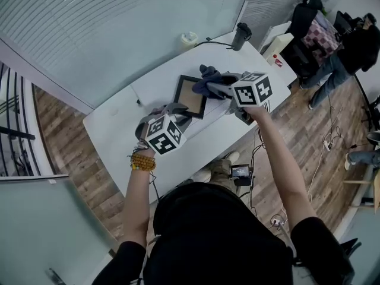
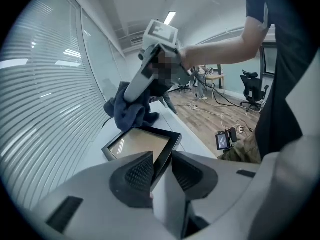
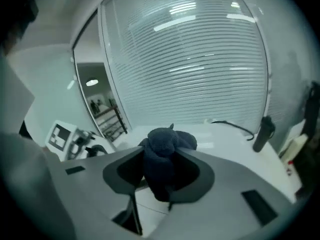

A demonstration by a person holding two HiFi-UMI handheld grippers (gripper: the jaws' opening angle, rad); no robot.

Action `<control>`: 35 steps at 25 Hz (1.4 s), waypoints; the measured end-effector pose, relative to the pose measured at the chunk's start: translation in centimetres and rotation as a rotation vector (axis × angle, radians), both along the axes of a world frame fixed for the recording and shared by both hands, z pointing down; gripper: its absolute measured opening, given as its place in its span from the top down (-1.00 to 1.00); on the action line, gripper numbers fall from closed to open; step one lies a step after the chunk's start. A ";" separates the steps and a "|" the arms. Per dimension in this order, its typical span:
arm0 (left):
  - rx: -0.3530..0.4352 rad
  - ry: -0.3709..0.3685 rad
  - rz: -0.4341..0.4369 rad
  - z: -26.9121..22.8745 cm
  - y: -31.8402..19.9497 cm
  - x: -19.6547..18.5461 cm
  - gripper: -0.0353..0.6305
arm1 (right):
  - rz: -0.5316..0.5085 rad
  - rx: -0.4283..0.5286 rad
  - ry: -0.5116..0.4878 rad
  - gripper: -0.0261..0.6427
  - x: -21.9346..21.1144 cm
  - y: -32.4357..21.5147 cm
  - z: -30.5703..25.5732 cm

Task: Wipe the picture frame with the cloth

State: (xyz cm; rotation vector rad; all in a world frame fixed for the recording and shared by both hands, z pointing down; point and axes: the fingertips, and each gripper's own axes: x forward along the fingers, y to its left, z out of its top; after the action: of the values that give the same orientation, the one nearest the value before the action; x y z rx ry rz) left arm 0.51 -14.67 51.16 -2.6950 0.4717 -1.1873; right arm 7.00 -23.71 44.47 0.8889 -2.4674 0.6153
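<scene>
I am watching the white bench (image 1: 113, 129) with the black picture frame (image 1: 191, 97) over it; the dark blue cloth (image 1: 208, 79) is hanging at the frame's far corner. My left tool (image 2: 162, 166) is clamping the frame's near edge; my right tool (image 3: 159, 171) is gripping the bunched cloth.

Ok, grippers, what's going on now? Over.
Left gripper clamps picture frame by its near corner. Right gripper holds cloth at frame's far edge. Nothing in the way.

Bright, even ceiling light; gripper views perhaps edge-warped.
</scene>
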 end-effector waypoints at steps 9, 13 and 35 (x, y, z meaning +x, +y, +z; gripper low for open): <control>-0.011 0.006 -0.024 -0.2 0.0 0.0 0.56 | -0.009 0.027 0.282 0.56 -0.7 -0.8 5.5; -0.018 0.006 -0.039 0.0 0.0 -0.1 0.55 | -0.004 -0.011 0.213 0.56 -0.9 1.2 5.7; 0.003 0.555 0.145 -9.2 9.4 -1.3 0.00 | -0.281 0.075 -0.392 0.53 -6.7 18.3 -4.6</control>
State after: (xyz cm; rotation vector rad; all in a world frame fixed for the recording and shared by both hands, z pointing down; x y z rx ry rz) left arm -0.82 -5.22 42.00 -2.9726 0.3294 -0.3872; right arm 0.32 -5.43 39.90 0.4627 -2.9122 0.6481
